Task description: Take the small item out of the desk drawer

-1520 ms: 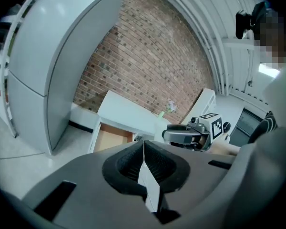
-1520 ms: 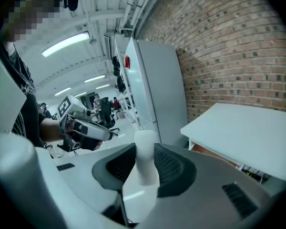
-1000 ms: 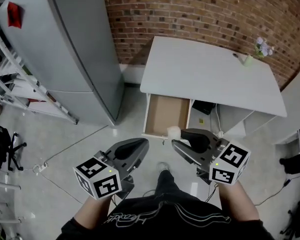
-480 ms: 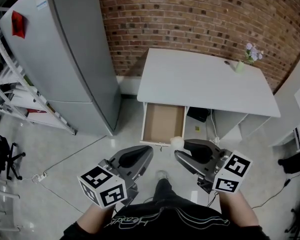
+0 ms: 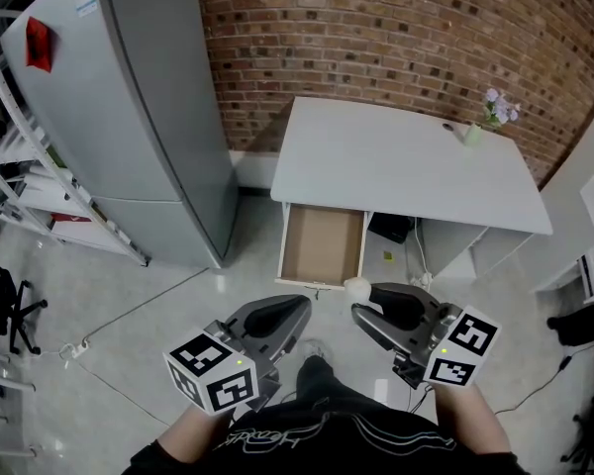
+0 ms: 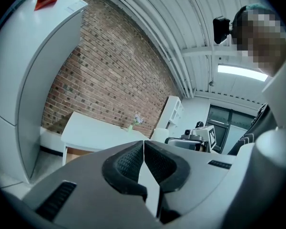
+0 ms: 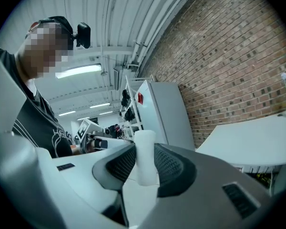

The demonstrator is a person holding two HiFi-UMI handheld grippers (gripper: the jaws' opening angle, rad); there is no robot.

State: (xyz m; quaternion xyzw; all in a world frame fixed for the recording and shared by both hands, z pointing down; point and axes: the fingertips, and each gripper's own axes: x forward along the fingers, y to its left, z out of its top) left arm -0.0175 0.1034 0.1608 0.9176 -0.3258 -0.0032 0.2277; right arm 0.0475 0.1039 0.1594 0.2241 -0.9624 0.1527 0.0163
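Note:
In the head view the white desk (image 5: 406,161) stands against the brick wall, its drawer (image 5: 322,245) pulled out and showing a bare brown bottom. My right gripper (image 5: 360,299) is held in front of the drawer, over the floor, shut on a small white cylinder (image 5: 356,287). The right gripper view shows that cylinder (image 7: 144,157) upright between the two ribbed pads (image 7: 168,166). My left gripper (image 5: 299,310) hangs beside it at the same height, holding nothing. In the left gripper view its pads (image 6: 128,163) meet at the tip.
A tall grey fridge (image 5: 129,107) stands left of the desk, with a metal shelf rack (image 5: 20,166) further left. A small vase of flowers (image 5: 480,122) sits on the desk's far right corner. Cables (image 5: 99,330) lie on the floor, and my foot (image 5: 312,352) is below the grippers.
Both grippers have drawn back from the drawer toward my body, the right one carrying the white cylinder with it. The desk now sits farther off in the view.

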